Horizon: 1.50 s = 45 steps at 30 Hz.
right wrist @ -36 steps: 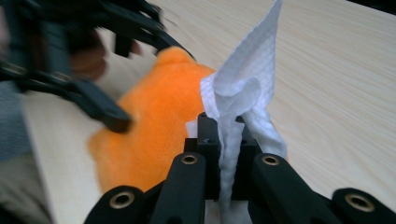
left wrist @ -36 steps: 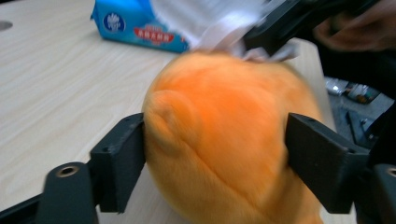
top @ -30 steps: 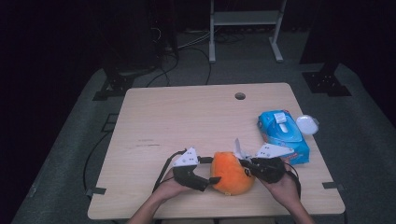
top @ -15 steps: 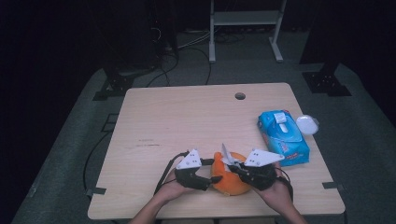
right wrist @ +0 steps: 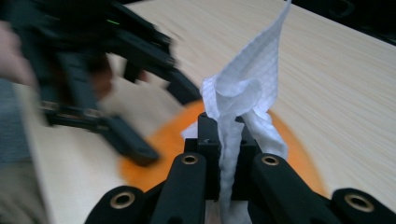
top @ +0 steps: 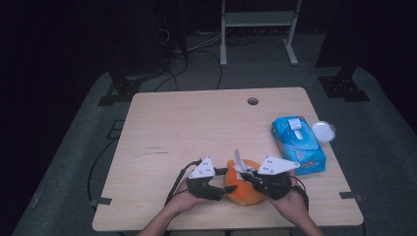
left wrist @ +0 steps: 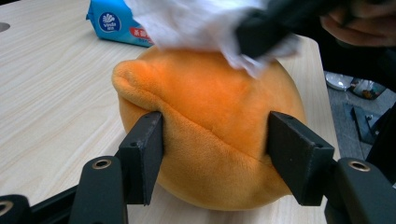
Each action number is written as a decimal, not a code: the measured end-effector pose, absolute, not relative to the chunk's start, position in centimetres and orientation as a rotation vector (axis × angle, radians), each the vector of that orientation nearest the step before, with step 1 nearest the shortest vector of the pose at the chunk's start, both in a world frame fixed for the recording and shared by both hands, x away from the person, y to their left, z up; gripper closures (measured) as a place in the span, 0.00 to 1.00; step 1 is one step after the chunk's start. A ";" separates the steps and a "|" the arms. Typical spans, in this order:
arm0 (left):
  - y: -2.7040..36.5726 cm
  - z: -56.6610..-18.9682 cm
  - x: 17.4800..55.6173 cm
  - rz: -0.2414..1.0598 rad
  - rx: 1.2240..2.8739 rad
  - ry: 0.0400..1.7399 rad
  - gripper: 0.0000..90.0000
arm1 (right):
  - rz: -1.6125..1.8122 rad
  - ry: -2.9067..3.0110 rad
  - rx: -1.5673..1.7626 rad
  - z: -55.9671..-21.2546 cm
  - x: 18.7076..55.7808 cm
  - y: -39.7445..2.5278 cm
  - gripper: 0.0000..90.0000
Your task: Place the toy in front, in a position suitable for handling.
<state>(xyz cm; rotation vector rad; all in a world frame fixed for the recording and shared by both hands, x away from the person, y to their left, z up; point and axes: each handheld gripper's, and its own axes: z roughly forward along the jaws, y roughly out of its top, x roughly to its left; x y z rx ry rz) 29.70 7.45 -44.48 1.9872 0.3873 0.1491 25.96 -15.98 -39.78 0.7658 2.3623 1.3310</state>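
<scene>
Near the table's (top: 162,128) front edge, the left gripper (left wrist: 215,154) clamps the orange plush ball (left wrist: 210,116) while the right gripper (right wrist: 223,154), jaws pinched on a white wipe (right wrist: 247,88), presses it onto the ball's top.

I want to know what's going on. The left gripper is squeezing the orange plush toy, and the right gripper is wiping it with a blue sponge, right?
Not quite. The right gripper holds a white wipe, not a blue sponge; the right gripper view shows it pinched between the jaws. The rest is right: the left gripper squeezes the orange plush toy.
</scene>
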 end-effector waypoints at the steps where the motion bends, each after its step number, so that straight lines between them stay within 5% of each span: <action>1: 7.4 -44.5 29.7 0.147 1.988 0.389 0.41 | 1.332 2.375 0.753 -39.8 25.7 -15.6 0.95; 14: 7.3 -44.7 29.7 0.107 1.974 0.360 0.33 | 1.291 2.358 0.813 -40.5 26.6 -16.7 0.95; 23: 7.4 -44.6 29.6 0.132 2.004 0.355 0.42 | 1.283 2.372 0.824 -40.8 26.8 -16.7 0.95; 39: 7.5 -45.1 29.8 0.111 2.010 0.389 0.41 | 1.250 2.344 0.826 -40.2 26.4 -17.5 0.95; 45: 7.3 -45.2 30.1 0.066 1.966 0.413 0.24 | 1.259 2.443 0.819 -41.2 26.9 -18.0 0.95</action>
